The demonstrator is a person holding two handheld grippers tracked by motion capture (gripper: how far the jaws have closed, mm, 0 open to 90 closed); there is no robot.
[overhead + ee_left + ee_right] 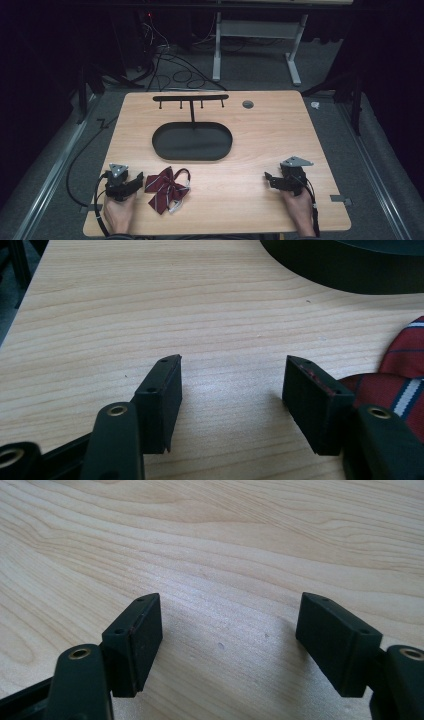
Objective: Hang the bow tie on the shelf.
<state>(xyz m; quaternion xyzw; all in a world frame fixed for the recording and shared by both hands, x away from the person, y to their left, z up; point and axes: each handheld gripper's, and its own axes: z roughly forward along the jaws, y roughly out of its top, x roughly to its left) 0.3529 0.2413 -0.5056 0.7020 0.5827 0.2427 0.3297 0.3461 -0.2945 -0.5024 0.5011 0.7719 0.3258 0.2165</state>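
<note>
A dark red bow tie with white and navy stripes point(166, 188) lies on the light wooden table point(260, 135) near its front edge, just in front of a black oval tray point(192, 141) that carries a thin black T-shaped hook stand point(191, 99). The left gripper point(137, 181), jaws spread and empty, rests just beside the bow tie's left wing. The right gripper point(268, 179), also spread over bare wood, sits well apart at the table's right.
</note>
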